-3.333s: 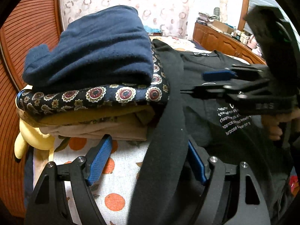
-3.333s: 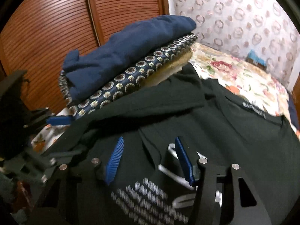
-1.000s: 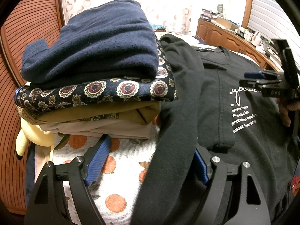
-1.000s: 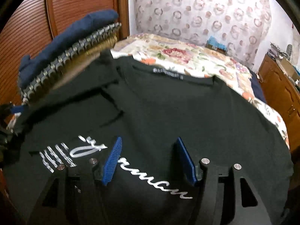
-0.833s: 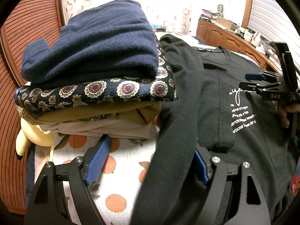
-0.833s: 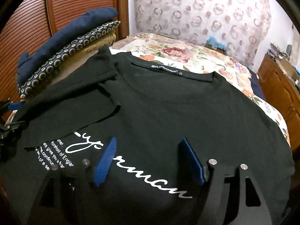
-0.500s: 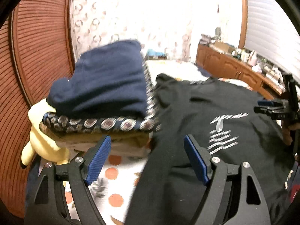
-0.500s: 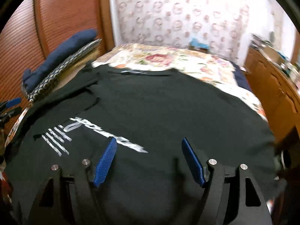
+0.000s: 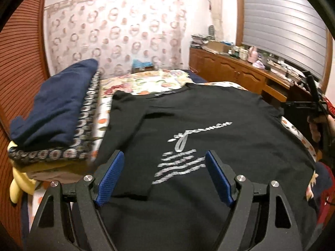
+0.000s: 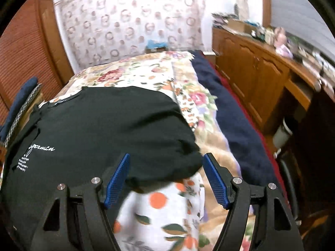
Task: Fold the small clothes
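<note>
A black T-shirt [image 9: 209,129] with white lettering lies spread flat on the bed, its left sleeve folded inward. It also shows in the right wrist view [image 10: 108,129]. My left gripper [image 9: 164,175] is open and empty, held above the shirt's lower front. My right gripper [image 10: 166,177] is open and empty above the shirt's right sleeve edge and the bedsheet. The right gripper also shows at the far right of the left wrist view [image 9: 314,102].
A stack of folded clothes [image 9: 58,115], navy on top, sits left of the shirt, over a yellow soft toy [image 9: 16,188]. The floral bedsheet [image 10: 167,209] and a navy blanket [image 10: 234,129] lie to the right. A wooden cabinet [image 10: 261,73] stands beyond the bed.
Both grippers have lifted and pulled back from the shirt. The left let go of the sleeve, which now lies folded in. The right has swung over to the shirt's right edge.
</note>
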Tool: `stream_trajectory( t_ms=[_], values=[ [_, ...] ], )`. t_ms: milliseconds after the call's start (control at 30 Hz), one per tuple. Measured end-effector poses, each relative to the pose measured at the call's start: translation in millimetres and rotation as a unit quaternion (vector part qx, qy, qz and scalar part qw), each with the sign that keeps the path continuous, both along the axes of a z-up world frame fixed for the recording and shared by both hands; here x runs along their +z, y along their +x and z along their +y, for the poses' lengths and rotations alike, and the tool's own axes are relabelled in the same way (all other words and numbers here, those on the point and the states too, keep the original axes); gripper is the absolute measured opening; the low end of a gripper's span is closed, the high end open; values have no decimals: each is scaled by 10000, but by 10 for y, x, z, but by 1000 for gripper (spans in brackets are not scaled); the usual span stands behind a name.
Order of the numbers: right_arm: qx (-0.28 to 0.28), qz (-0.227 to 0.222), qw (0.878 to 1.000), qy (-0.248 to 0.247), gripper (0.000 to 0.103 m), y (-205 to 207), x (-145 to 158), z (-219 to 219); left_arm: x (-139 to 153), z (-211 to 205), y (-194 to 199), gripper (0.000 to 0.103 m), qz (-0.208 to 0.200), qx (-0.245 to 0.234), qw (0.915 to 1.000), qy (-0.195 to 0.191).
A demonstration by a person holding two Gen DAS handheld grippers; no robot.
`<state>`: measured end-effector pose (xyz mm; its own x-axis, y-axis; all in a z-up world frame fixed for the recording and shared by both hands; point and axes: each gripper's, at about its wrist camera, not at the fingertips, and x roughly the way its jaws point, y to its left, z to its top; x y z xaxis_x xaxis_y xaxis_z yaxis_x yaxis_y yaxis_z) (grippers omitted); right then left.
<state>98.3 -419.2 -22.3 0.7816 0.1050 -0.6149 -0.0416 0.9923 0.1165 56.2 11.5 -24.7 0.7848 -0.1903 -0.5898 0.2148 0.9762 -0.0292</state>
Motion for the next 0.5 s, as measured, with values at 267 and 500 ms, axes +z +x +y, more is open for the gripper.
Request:
stream_trajectory(
  t_ms=[267,500],
  values=[
    [39,327,9984,449,74,63,-34,-47,26,-234,-59,80,1,-243,9997,2],
    [114,505,9931,1054,52,198,22,-253,7,-253,-81,80,54,-203,9997,-88]
  ],
)
